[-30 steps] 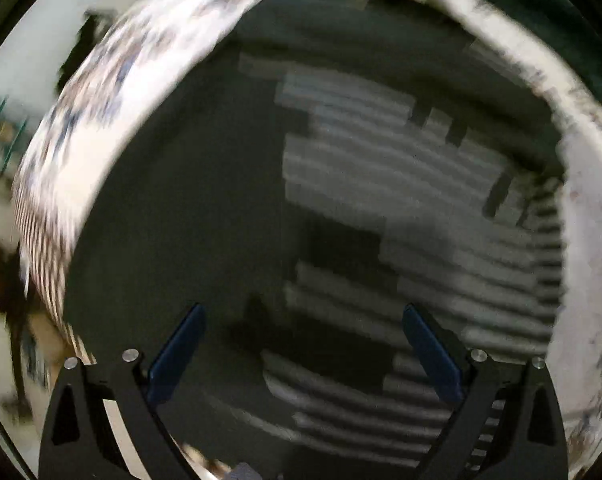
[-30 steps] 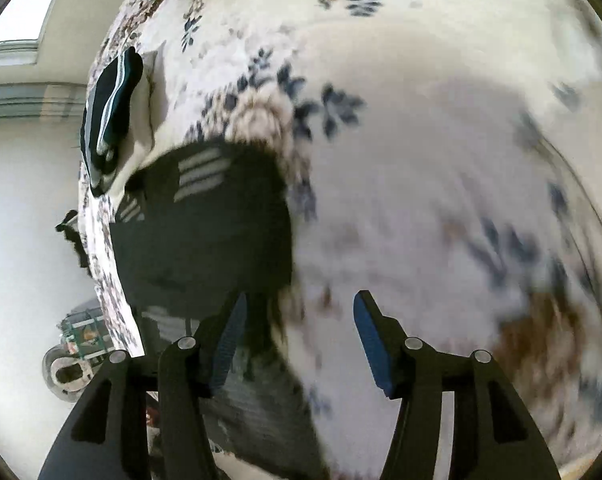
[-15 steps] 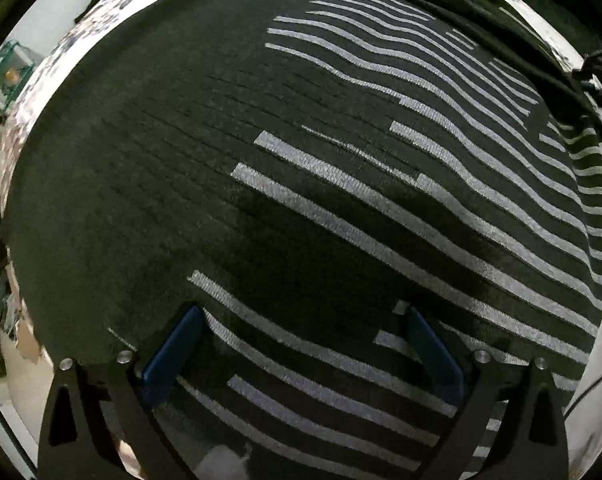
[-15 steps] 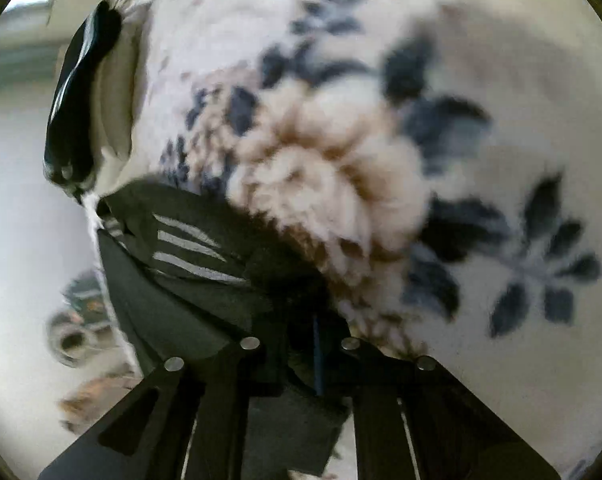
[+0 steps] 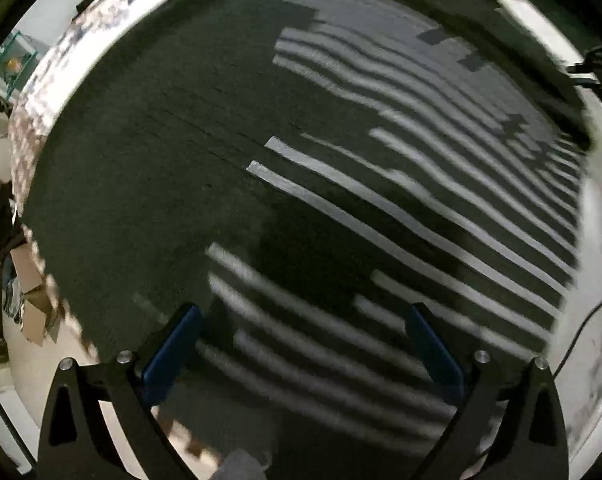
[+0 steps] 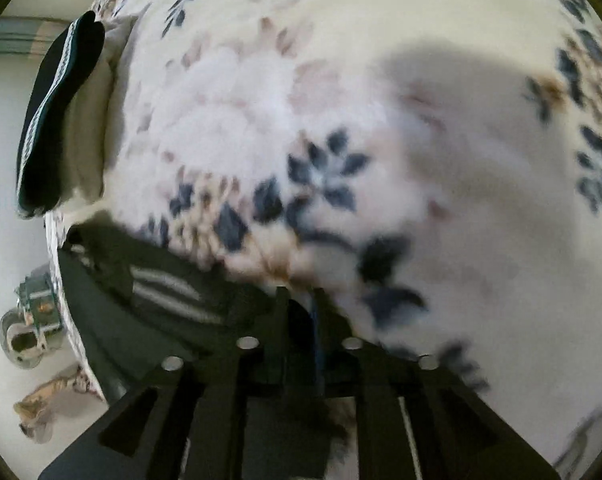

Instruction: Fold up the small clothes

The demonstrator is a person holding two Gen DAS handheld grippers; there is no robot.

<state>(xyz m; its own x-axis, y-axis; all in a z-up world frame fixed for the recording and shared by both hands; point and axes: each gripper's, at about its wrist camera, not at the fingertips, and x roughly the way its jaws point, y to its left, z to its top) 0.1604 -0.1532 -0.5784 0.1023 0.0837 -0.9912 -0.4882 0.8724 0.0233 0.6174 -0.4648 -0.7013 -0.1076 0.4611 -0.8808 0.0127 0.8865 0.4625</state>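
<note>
A dark garment with white stripes (image 5: 301, 184) lies spread flat on a floral bedspread and fills the left wrist view. My left gripper (image 5: 301, 320) is open just above it, blue pads wide apart, holding nothing. In the right wrist view the same dark garment (image 6: 141, 304) lies at the lower left on the bedspread. My right gripper (image 6: 301, 300) is shut on the garment's edge, and the dark cloth runs from the closed fingers off to the left.
The cream bedspread with blue and brown flowers (image 6: 341, 120) covers the bed. A folded dark item with a patterned band (image 6: 53, 120) lies at the far left edge of the bed. Floor clutter (image 6: 25, 332) shows beyond the bed's edge.
The right gripper closed on the garment's edge during the last second and has since drawn back slightly with it. The left gripper stayed open and rose a little above the garment.
</note>
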